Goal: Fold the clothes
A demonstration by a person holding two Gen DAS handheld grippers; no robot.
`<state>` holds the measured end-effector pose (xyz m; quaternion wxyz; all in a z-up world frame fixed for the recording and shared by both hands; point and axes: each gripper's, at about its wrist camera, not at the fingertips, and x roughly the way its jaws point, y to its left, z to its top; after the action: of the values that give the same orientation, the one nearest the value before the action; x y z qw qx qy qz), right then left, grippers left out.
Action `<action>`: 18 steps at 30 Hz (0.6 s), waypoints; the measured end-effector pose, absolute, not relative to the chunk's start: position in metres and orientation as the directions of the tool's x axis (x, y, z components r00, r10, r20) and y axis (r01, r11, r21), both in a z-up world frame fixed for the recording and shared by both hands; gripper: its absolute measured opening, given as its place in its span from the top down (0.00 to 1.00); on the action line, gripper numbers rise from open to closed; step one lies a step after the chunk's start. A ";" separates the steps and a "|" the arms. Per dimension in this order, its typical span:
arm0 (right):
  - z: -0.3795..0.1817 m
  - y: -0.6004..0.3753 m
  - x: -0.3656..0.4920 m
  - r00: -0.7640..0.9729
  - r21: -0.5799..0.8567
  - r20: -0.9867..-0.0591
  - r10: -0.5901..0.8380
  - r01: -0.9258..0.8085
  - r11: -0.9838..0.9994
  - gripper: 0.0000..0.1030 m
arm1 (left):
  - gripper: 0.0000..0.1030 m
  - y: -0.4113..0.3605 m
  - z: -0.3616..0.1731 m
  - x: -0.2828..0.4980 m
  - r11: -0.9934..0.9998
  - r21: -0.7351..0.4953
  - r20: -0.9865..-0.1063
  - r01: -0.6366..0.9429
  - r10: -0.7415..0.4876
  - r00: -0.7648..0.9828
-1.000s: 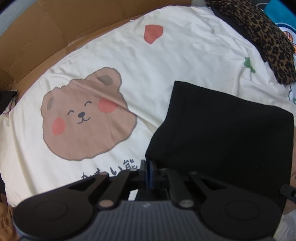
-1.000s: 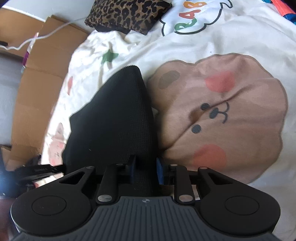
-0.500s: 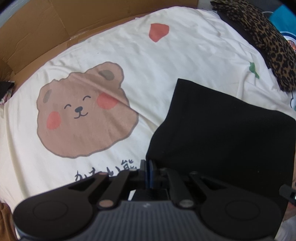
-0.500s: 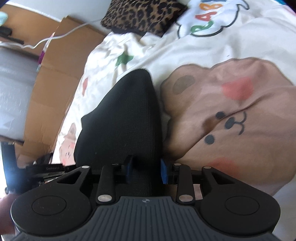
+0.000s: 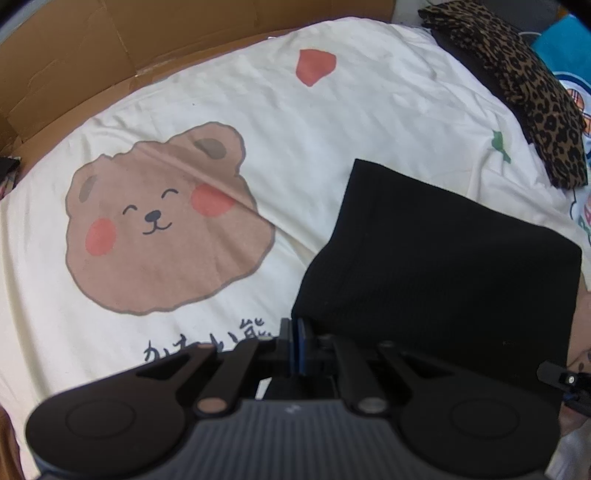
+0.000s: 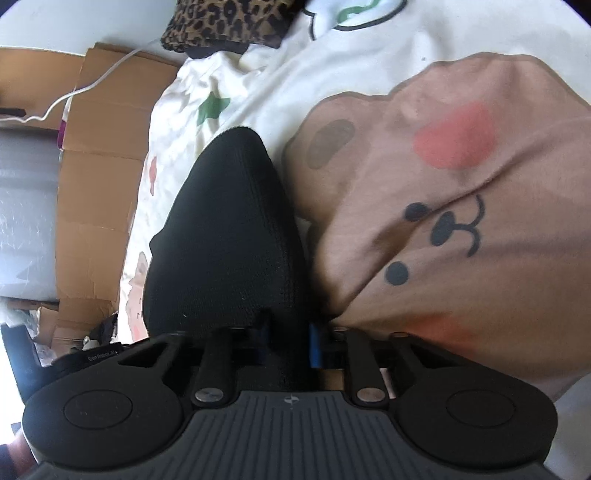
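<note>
A folded black garment hangs over a cream bed cover printed with bear faces. In the left wrist view my left gripper is shut, its blue pads pressed together on the garment's near left corner. In the right wrist view the same black garment rises as a rounded fold straight ahead, and my right gripper is shut on its near edge, the cloth filling the gap between the blue pads. The tip of the right gripper shows at the left view's right edge.
A leopard-print cloth lies at the far side of the bed cover, also visible as the leopard-print cloth in the right view. Brown cardboard borders the bed, and a white cable runs over the cardboard.
The right gripper has moved in closer over the bear print with the garment still held. The left gripper has shifted only slightly, keeping its hold on the corner.
</note>
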<state>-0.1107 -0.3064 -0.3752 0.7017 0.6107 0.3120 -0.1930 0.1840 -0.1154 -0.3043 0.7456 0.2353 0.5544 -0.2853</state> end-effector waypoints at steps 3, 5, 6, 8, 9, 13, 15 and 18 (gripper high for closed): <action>-0.368 -0.306 -0.114 0.724 0.724 -0.685 0.081 0.665 0.181 0.92 | 0.97 -0.111 -0.305 0.185 0.725 0.021 -0.959 0.688 -0.180 0.218; -0.365 -0.304 -0.114 0.717 0.715 -0.693 0.075 0.671 0.197 0.92 | 0.97 -0.109 -0.304 0.187 0.722 0.009 -0.959 0.692 -0.191 0.211; -0.364 -0.305 -0.113 0.711 0.710 -0.698 0.078 0.674 0.203 0.88 | 0.97 -0.108 -0.302 0.189 0.722 -0.003 -0.957 0.692 -0.202 0.207; -0.364 -0.307 -0.114 0.708 0.709 -0.700 0.089 0.676 0.200 0.80 | 0.96 -0.099 -0.294 0.194 0.734 -0.053 -0.946 0.677 -0.254 0.201; -0.365 -0.308 -0.115 0.712 0.715 -0.695 0.095 0.671 0.197 0.70 | 0.94 -0.095 -0.290 0.196 0.739 -0.077 -0.939 0.669 -0.278 0.200; -0.365 -0.309 -0.115 0.708 0.713 -0.697 0.112 0.670 0.208 0.64 | 0.88 -0.075 -0.280 0.213 0.768 -0.175 -0.919 0.616 -0.351 0.177; -0.364 -0.307 -0.115 0.705 0.710 -0.700 0.114 0.669 0.219 0.64 | 0.84 -0.068 -0.279 0.221 0.771 -0.238 -0.908 0.591 -0.392 0.146; -0.363 -0.305 -0.114 0.707 0.713 -0.697 0.120 0.666 0.218 0.64 | 0.63 -0.066 -0.279 0.228 0.753 -0.322 -0.889 0.574 -0.448 0.089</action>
<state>-0.1139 -0.3052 -0.3634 0.7069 0.5947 0.3306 -0.1931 0.2283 -0.0661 -0.2789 0.7358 0.0544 0.5786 -0.3475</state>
